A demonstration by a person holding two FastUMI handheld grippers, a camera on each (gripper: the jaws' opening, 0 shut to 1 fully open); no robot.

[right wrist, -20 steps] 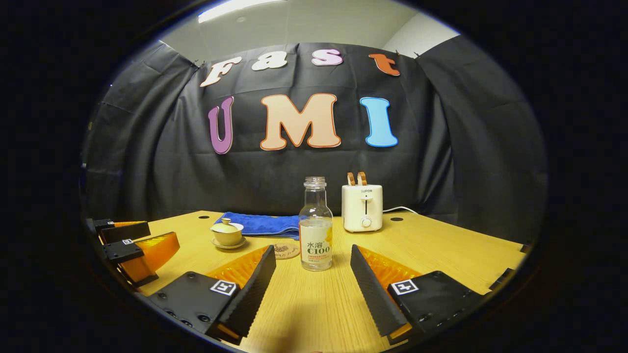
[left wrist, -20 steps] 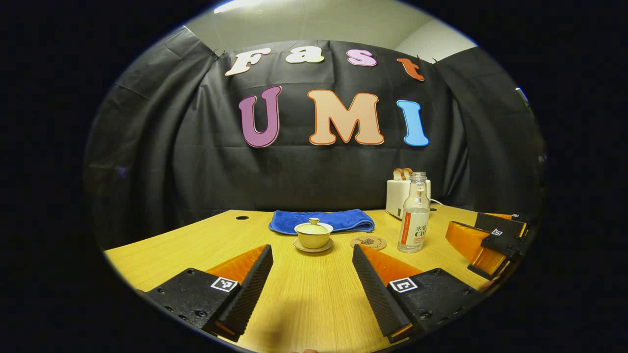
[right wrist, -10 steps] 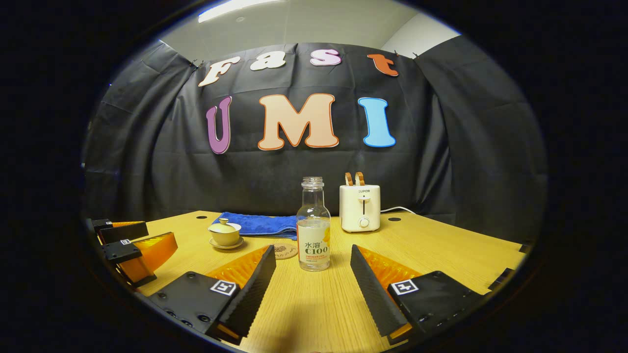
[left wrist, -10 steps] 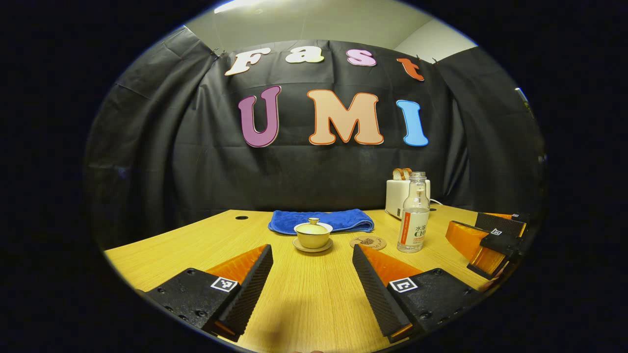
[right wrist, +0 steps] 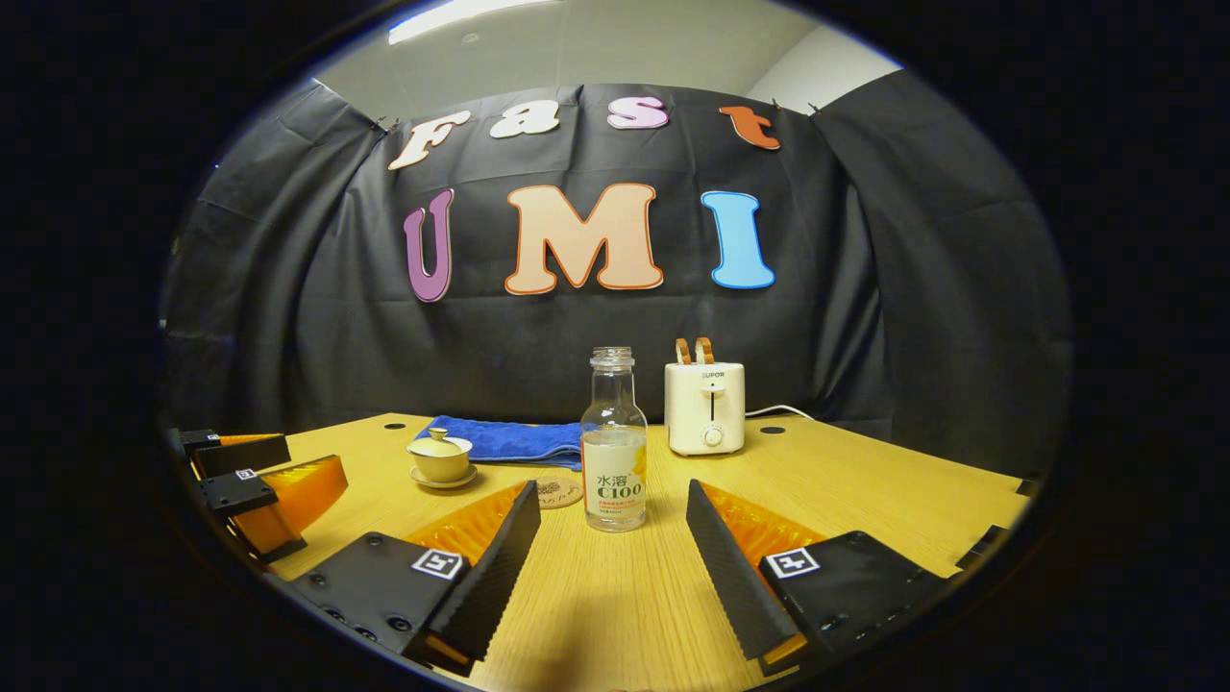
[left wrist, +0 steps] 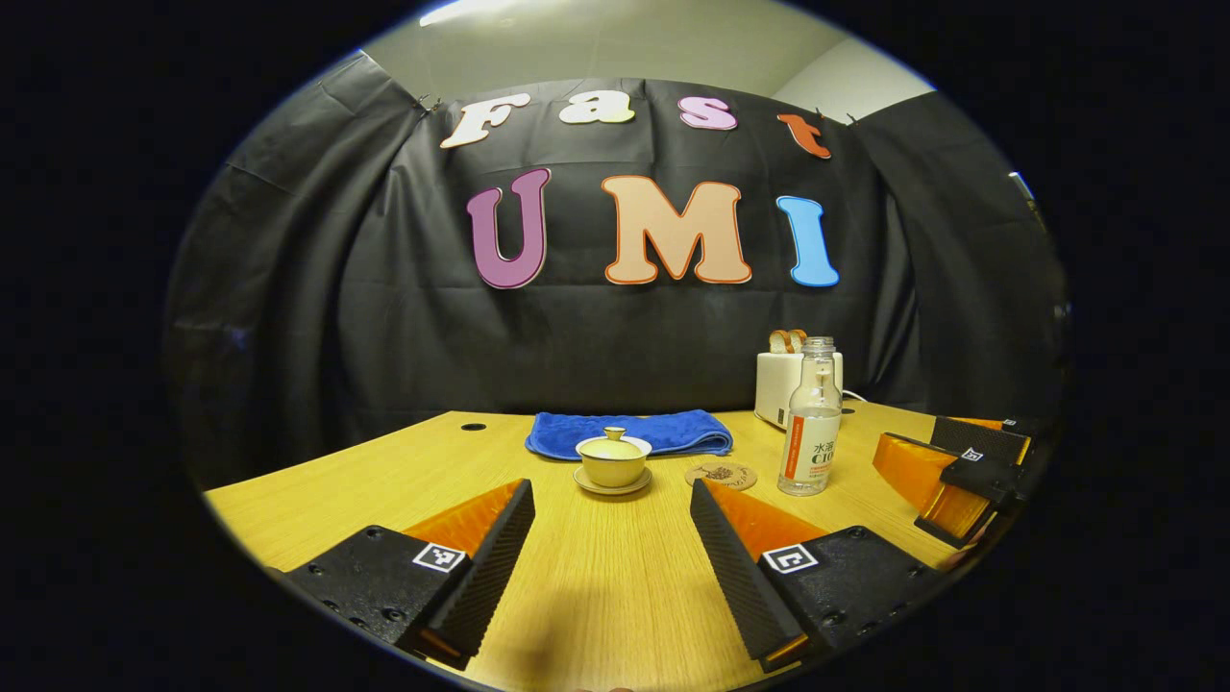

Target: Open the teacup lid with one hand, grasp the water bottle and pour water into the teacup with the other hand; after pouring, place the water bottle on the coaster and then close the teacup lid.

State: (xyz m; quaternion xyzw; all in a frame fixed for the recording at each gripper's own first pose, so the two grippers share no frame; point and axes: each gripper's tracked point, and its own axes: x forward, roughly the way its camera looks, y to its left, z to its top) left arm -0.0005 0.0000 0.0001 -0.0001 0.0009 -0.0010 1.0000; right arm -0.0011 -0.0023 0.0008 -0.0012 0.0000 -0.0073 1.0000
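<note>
Blue towel (left wrist: 629, 432), cream toaster (right wrist: 705, 407), yellow-wood table (right wrist: 865, 481)

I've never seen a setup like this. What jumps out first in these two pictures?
Probably the clear water bottle, standing upright on the wooden table straight ahead of the open right tongs, with a round coaster beside it. Further left sits a small lidded teacup on its saucer, in front of a folded blue towel and in line with the open left tongs. A cream toaster holding bread stands at the back.
</note>
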